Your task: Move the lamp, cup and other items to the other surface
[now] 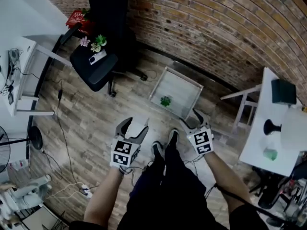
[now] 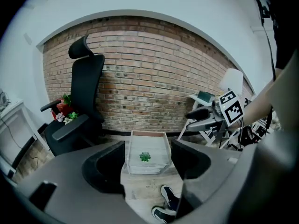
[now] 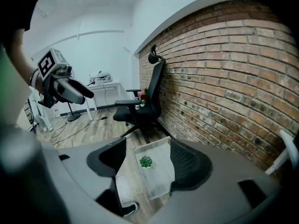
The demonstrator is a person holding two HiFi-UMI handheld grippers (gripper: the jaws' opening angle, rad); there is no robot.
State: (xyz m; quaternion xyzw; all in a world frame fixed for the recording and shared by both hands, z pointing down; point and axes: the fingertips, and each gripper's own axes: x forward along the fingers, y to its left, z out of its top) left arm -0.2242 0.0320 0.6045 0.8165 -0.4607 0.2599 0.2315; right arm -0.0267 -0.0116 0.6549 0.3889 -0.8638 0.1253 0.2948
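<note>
On floor (image 1: 96,123) by brick wall (image 1: 201,28): clear tray (image 1: 186,96) holds one small green plant (image 1: 165,101) | left claw (image 1: 135,124) wide, empty | right claw (image 1: 191,119) wide, empty

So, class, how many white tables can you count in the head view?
2. The left white table stands at the picture's left edge; the right white table is at the right edge, bearing a black lamp base. Others may be out of frame.

Brick wall (image 1: 216,28), wooden floor (image 1: 86,123), office chair (image 1: 93,70)
</note>
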